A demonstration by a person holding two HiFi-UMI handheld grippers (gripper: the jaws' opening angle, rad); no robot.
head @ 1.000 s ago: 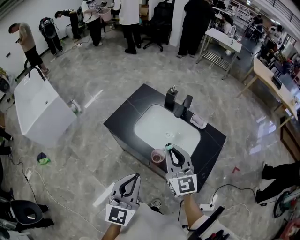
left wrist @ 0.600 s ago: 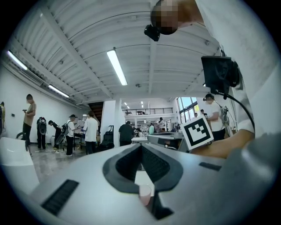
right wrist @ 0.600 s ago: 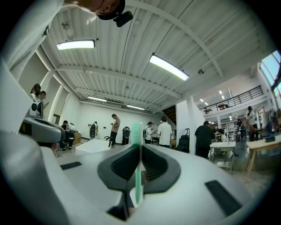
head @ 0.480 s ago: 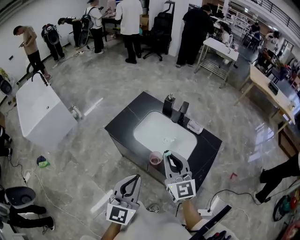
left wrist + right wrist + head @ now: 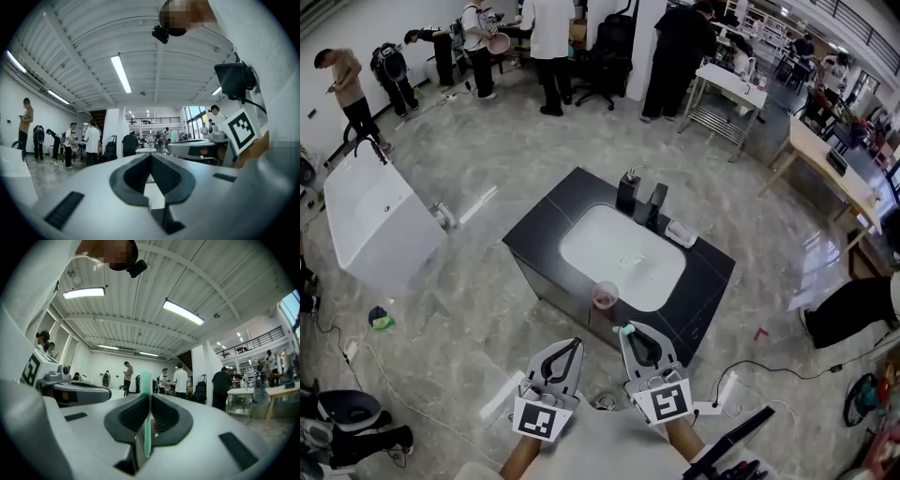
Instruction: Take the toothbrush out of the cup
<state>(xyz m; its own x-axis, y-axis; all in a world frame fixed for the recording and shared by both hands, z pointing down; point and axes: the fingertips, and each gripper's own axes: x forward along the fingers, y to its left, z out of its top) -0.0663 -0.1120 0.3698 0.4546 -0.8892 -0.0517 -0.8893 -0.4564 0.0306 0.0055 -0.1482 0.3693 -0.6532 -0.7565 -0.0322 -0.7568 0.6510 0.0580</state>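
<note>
Green toothbrush (image 5: 146,433) stands upright, clamped between the right gripper (image 5: 149,397)'s jaws.

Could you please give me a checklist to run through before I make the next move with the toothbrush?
1. Toothbrush gripped in the right tongs: ok, pads closed on its handle, bristle head past the tips.
2. Toothbrush clear of the cup: ok, the cup stands apart, ahead of the tongs.
3. Cup upright on the counter: ok, by the front rim of the basin.
4. Left tongs free: ok, shut on nothing.
5. Cup otherwise empty: cannot tell, too small to see inside.
</note>
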